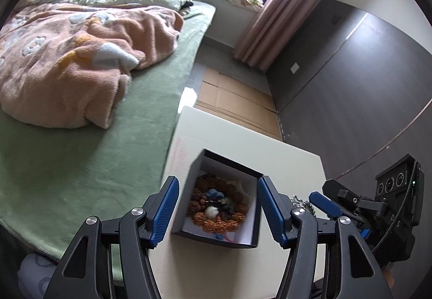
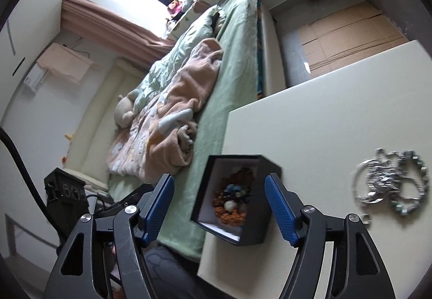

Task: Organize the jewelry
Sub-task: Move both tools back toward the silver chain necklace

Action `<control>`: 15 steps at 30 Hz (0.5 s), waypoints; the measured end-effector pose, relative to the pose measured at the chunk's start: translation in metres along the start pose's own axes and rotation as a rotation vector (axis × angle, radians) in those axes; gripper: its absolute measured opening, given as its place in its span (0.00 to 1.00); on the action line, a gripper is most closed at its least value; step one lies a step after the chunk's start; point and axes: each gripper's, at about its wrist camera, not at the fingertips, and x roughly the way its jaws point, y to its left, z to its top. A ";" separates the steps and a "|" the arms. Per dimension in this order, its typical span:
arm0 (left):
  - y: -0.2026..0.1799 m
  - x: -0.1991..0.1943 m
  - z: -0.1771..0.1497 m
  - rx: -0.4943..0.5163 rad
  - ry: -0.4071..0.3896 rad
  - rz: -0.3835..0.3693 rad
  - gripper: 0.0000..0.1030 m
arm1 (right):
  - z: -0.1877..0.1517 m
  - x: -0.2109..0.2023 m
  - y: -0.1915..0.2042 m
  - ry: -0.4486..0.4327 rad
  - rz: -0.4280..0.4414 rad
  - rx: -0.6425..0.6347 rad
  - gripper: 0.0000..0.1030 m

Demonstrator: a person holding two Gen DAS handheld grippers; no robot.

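Beside a bed, on a cream table point(image 2: 337, 110), tangled silver jewelry point(image 2: 391, 183) is judged light, slippery and best pinched at a ring, with the left gripper point(image 1: 217, 207) and right gripper point(image 2: 218, 204) both spread, empty, astride the open black box point(image 1: 220, 204).

silver jewelry point(image 2: 391, 183) blurred, mostly hidden behind tool

1 black box point(image 2: 253, 207), 1 silver jewelry pile point(image 2: 391, 185), 2 grippers, 1 blanket point(image 1: 67, 61)
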 end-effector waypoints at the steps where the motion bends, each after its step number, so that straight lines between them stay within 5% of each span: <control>1: -0.005 0.002 -0.001 0.008 0.005 -0.005 0.60 | 0.000 -0.005 -0.003 -0.004 -0.007 0.003 0.68; 15: -0.059 0.030 -0.014 0.098 0.059 -0.049 0.60 | -0.005 -0.062 -0.060 -0.039 -0.123 0.089 0.68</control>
